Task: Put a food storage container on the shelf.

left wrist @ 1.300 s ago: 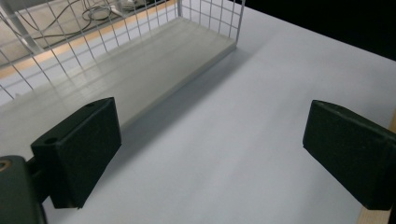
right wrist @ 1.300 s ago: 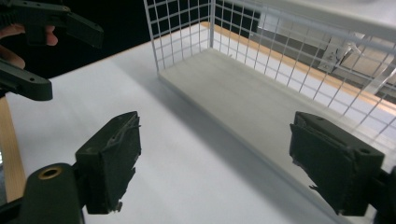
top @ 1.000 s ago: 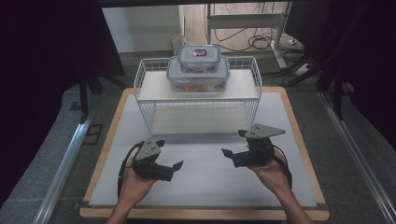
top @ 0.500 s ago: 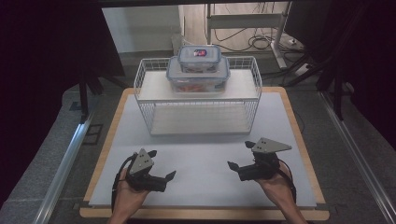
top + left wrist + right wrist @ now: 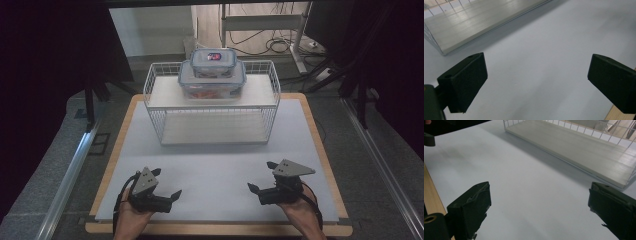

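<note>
While both hands are resting low at the near edge of the table [image 5: 310,130], the left gripper [image 5: 166,186] is standing with its jaws spread wide and nothing between them, its pads hovering over bare white surface. The right gripper [image 5: 262,176] is likewise standing released and empty, its jaws having just been opening. Both are pointing inward, towards each other, well apart from the wire rack [image 5: 212,131] at mid-table. Two lidded containers [image 5: 212,75] are sitting stacked on the rack's upper shelf, the smaller on the larger, touched by neither gripper.
</note>
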The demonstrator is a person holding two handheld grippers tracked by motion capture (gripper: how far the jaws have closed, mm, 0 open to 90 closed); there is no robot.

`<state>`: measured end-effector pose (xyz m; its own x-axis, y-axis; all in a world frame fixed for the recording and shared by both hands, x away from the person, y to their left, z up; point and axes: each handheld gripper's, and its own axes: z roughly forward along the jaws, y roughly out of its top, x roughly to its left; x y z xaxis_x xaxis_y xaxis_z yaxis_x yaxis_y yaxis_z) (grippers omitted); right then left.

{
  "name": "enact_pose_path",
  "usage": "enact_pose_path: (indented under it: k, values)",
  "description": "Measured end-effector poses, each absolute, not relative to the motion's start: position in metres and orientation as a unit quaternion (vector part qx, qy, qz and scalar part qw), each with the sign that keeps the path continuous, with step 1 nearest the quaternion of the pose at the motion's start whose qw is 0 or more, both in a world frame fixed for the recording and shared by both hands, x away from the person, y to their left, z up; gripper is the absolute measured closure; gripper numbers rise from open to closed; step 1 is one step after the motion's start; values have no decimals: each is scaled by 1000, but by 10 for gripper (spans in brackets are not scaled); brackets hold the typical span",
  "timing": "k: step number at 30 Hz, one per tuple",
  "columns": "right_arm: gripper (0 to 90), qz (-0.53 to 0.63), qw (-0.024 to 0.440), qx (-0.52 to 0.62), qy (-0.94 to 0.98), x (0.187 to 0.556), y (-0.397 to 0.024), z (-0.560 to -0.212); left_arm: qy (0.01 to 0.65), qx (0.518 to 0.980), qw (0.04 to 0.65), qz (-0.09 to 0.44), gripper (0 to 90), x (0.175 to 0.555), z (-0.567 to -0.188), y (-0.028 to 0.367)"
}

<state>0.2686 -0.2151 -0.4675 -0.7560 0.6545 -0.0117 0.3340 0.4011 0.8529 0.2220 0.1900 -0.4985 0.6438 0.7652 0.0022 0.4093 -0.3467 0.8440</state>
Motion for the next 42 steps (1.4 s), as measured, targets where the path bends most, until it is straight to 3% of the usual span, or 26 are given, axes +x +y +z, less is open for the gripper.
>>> enact_pose_path:
  k: [24,42]
  values:
    - [38,420,185,335,822,262,-241,-494,389,801,409,200,2,213,-519,200]
    - [37,376,152,377,833,276,-257,-516,406,817,370,177,4,224,-537,203]
